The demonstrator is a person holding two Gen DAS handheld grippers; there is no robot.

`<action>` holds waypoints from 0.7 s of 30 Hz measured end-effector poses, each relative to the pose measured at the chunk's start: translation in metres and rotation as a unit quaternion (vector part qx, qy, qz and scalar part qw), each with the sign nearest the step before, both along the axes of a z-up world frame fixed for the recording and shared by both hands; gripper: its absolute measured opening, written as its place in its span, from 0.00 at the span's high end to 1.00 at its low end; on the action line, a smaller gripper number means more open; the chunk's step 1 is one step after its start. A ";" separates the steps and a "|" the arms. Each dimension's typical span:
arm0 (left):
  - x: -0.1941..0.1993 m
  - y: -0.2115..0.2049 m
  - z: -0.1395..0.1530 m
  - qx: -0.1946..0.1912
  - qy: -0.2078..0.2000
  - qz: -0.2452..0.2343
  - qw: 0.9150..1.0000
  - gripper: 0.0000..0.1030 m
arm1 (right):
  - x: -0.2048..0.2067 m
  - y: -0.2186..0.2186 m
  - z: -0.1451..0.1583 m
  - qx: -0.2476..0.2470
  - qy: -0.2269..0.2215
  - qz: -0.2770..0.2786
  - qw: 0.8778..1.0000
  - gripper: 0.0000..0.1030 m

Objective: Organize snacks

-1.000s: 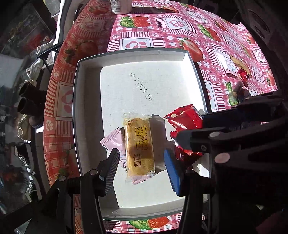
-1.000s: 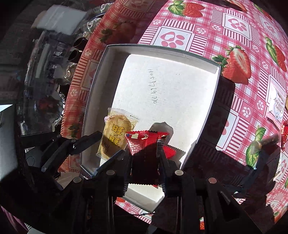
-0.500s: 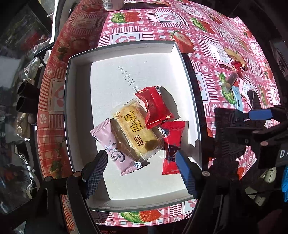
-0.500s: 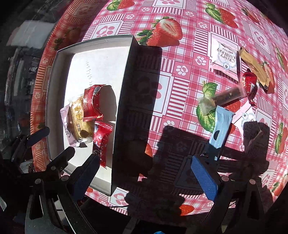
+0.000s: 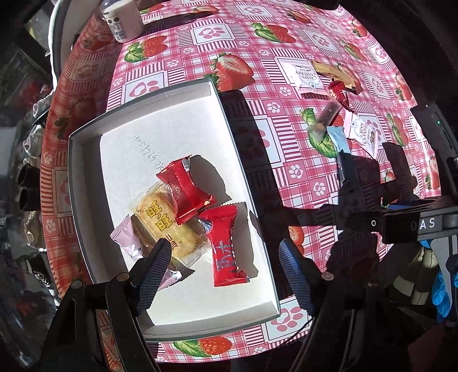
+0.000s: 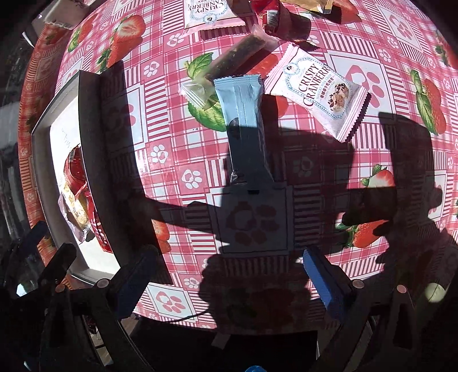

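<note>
right gripper wide open, just released, empty, above blue bar on cloth | left gripper open, empty, over box; four snacks inside | risk: bar overlaps clear stick; a grab may drag both

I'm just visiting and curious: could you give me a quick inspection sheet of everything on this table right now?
Surface: tablecloth with strawberry print, sunlit.
Job's things: white tray holding four snacks, among them a yellow rice cracker; blue packet, Crispy Cranberry packet and others loose on the cloth.
Clutter: white bottle at the far edge.
Grippers: left gripper over the tray, open, empty; right gripper over the cloth, open, empty.
Cables: nothing seen.
Surroundings: dark, unclear.
</note>
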State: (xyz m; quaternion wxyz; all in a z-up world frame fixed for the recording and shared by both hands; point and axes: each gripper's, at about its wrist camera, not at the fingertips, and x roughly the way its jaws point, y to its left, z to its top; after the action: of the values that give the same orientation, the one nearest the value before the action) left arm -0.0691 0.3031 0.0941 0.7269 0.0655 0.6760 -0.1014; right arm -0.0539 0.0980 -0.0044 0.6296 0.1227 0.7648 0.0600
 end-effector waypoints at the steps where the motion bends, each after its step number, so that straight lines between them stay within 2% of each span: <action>1: 0.001 -0.003 0.001 0.001 0.000 -0.004 1.000 0.22 | 0.000 -0.004 -0.001 0.003 0.004 -0.006 1.000 0.02; 7: 0.003 -0.018 0.005 0.004 -0.002 -0.021 1.000 0.22 | -0.009 -0.021 -0.015 0.011 0.022 -0.016 1.000 0.02; 16: 0.006 -0.032 0.010 0.011 -0.004 -0.035 0.999 0.22 | -0.010 -0.016 -0.015 0.019 0.025 -0.022 0.999 0.02; 21: 0.005 -0.033 0.010 0.011 -0.004 -0.035 0.999 0.22 | -0.004 -0.035 -0.014 0.021 0.029 -0.026 0.999 0.02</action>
State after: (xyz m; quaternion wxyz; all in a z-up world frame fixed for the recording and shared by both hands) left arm -0.0637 0.2702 0.1037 0.7250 0.0974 0.6714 -0.1189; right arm -0.0578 0.0631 -0.0179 0.6056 0.1571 0.7780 0.0561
